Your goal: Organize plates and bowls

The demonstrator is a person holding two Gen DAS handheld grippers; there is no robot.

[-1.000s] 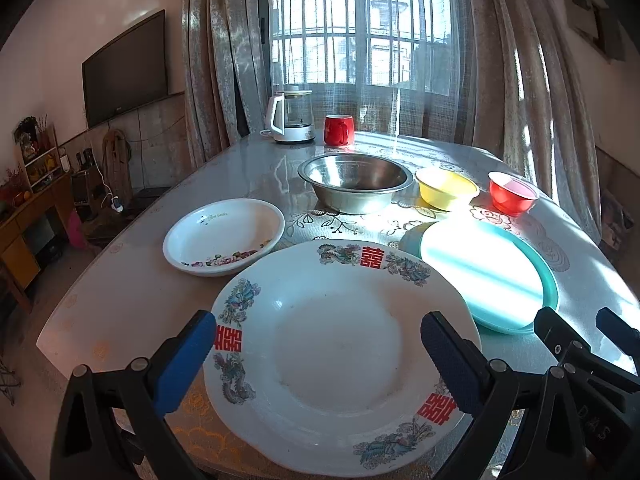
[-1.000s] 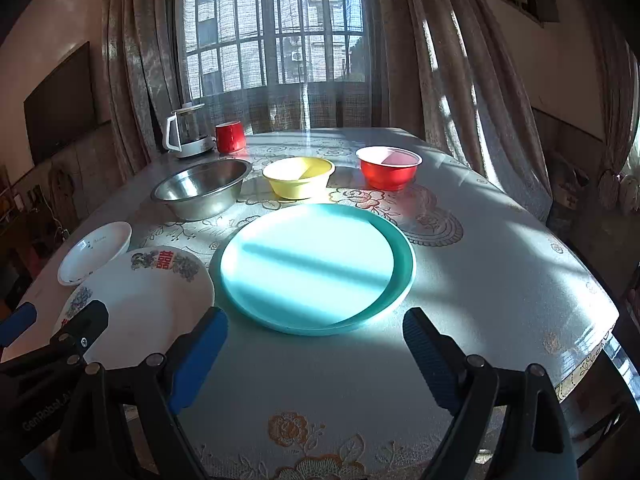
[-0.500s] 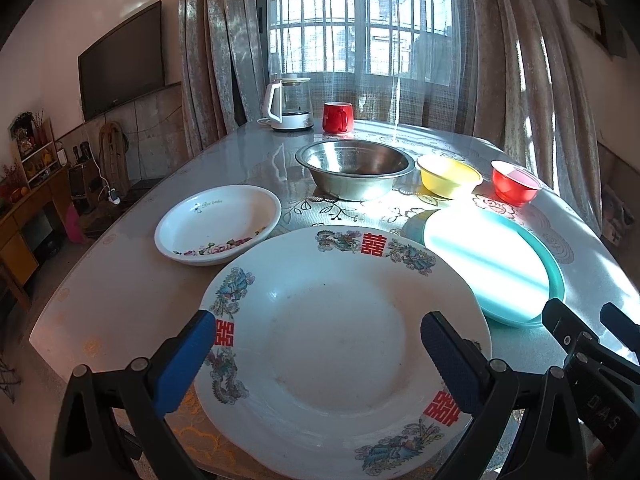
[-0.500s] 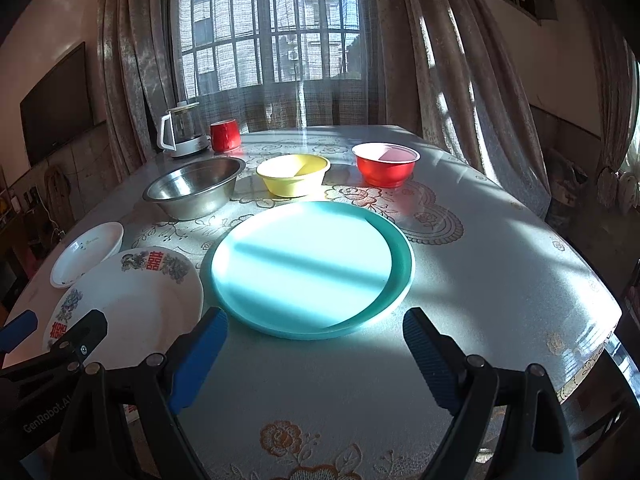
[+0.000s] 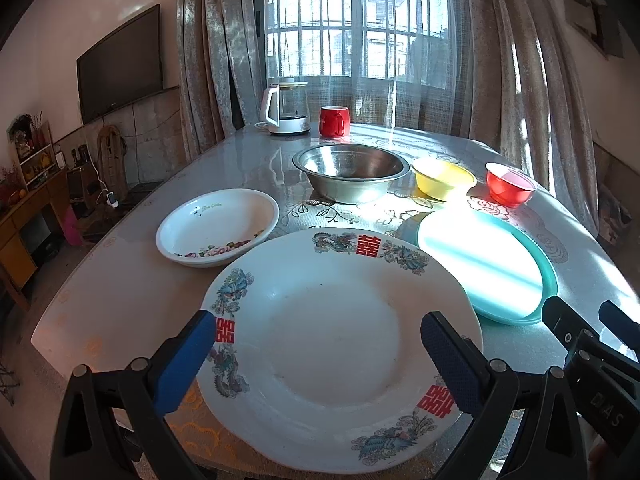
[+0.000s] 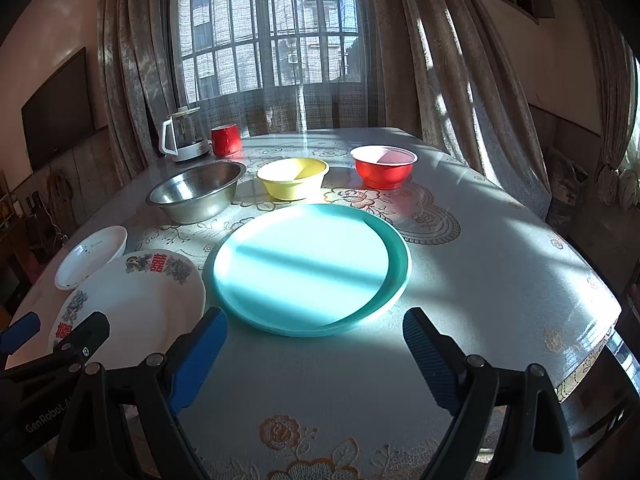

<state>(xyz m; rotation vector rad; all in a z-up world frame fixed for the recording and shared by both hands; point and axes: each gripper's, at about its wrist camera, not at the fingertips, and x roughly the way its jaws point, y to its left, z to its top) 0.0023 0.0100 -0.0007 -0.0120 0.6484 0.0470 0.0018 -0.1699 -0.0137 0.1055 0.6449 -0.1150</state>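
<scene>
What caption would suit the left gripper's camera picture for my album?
Open left gripper poised over a large white patterned plate, with a teal plate and steel bowl beyond on the sunlit table.

Both the left gripper and the right gripper have black plastic frames with silver screws. Their jaws carry blue ribbed pads. White lettering marks the sides.

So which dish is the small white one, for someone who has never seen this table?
Start at the big white plate with red characters, nearest the left gripper. Just beyond its left edge sits the small white dish, the only one with pink flowers inside its rim.
</scene>
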